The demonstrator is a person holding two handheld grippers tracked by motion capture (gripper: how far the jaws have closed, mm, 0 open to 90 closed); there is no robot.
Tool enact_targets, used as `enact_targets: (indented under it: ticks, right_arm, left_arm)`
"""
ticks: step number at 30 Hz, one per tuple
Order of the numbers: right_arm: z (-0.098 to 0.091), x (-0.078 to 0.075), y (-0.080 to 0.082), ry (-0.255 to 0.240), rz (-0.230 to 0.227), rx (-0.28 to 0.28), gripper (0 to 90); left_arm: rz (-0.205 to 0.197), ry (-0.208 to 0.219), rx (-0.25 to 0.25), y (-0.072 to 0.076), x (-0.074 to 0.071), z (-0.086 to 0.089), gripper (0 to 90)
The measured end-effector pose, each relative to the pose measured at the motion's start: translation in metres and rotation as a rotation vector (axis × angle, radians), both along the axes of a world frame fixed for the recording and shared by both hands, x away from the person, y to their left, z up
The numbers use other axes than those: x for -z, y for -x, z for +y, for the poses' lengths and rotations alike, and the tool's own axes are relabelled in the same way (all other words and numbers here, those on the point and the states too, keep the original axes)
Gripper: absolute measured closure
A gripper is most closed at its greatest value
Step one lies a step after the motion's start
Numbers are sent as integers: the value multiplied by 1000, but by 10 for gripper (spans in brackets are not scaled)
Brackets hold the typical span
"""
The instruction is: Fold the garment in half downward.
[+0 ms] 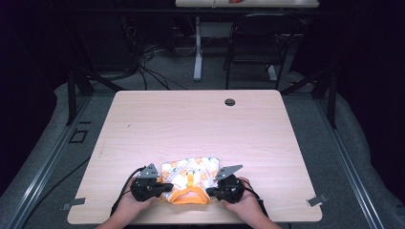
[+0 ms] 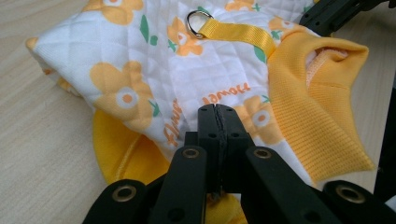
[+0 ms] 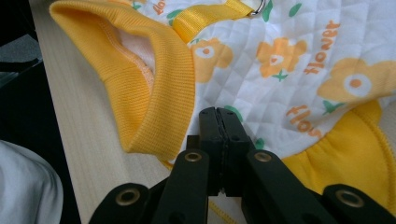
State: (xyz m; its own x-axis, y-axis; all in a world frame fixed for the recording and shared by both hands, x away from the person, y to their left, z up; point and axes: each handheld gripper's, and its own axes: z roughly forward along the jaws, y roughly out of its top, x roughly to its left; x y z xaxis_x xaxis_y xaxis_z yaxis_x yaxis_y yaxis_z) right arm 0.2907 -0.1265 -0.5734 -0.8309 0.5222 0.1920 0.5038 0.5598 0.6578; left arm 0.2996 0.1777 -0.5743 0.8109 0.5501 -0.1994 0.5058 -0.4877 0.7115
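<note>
Small quilted flower-print garment (image 1: 191,174) lies flat at the near edge of the table (image 1: 200,119), yellow ribbed collar (image 1: 190,196) toward the person; left gripper (image 1: 165,187) and right gripper (image 1: 211,192) flank the collar, each clenched tight on the garment's fabric beside it.

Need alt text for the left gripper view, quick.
The left tool, jaws shut, pinches the edge of a white quilted pet garment with orange flowers on a wooden table. A yellow ribbed collar lies right; a yellow strap ends at a metal ring.
</note>
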Motion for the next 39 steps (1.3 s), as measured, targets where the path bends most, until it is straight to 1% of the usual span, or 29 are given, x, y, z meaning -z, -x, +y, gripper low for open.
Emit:
enact_targets:
  ticks: [2,3,5,6,11,12,13,15,17,18,19,20,21,22,23,24,26,27,28,29,30,31,33,35,36,38,39]
  right_arm:
    - [0,0,-2,2,11,9,895]
    - [0,0,-3,-3,9,15,895]
    - [0,0,-5,2,7,18,895]
    - [0,0,-6,-5,7,26,895]
    - [0,0,-12,-3,12,36,896]
    - [0,1,-14,-7,11,39,897]
    - [0,0,-16,-1,18,41,897]
    - [-1,1,-19,-9,33,46,899]
    - [-1,1,-23,-18,52,64,899]
    - [-2,1,-25,-20,56,68,899]
    - [-2,1,-27,-32,63,78,899]
    - [-3,1,-29,-27,69,80,898]
    - [-3,2,-31,-38,64,82,899]
    - [-4,2,-33,-36,61,84,898]
    - [-4,1,-35,-29,55,89,899]
    - [-4,1,-36,-27,55,88,899]
    - [-2,0,-40,-4,45,83,899]
    - [-2,-1,-41,5,42,88,899]
    - [-1,-1,-43,9,29,96,898]
    - [-1,0,-45,5,20,114,898]
    - [-2,0,-47,-4,20,122,898]
    - [-3,1,-49,-10,19,123,898]
    - [-5,2,-53,-21,28,131,899]
    - [-8,3,-57,-35,32,143,899]
    - [-8,3,-59,-38,31,147,899]
    - [-7,2,-61,-19,24,149,899]
    - [-5,0,-63,4,10,149,899]
  left_arm:
    - [-3,-2,-1,-3,0,0,893]
    - [-1,-4,-1,-4,0,0,894]
    - [-2,-3,-8,-8,0,-1,894]
    - [-3,-1,-11,-9,0,-2,895]
    - [-24,-12,-16,-19,0,-3,895]
    - [-24,-7,-23,-21,1,-4,896]
    - [-22,-6,-25,-22,1,-3,896]
    - [-14,4,-34,-26,2,-3,898]
    - [-7,7,-45,-30,2,-4,898]
    - [-15,6,-46,-31,2,-4,898]
    - [-15,9,-47,-33,2,-4,898]
    - [-9,19,-59,-35,3,-4,898]
    - [-4,29,-63,-37,3,-3,898]
    - [3,36,-68,-39,4,-3,898]
    - [21,42,-71,-41,4,-3,898]
    - [23,40,-72,-44,3,-3,898]
    - [21,25,-74,-48,2,-5,898]
    - [16,19,-77,-50,2,-6,898]
    - [12,18,-80,-53,2,-8,897]
    - [14,27,-88,-56,3,-8,898]
    - [28,34,-90,-58,3,-7,897]
    - [34,41,-92,-61,3,-7,897]
    - [46,42,-88,-66,3,-7,897]
    - [44,30,-89,-70,2,-9,898]
    - [35,28,-89,-71,2,-10,898]
    - [36,30,-95,-74,3,-11,898]
    - [31,28,-101,-77,3,-12,898]
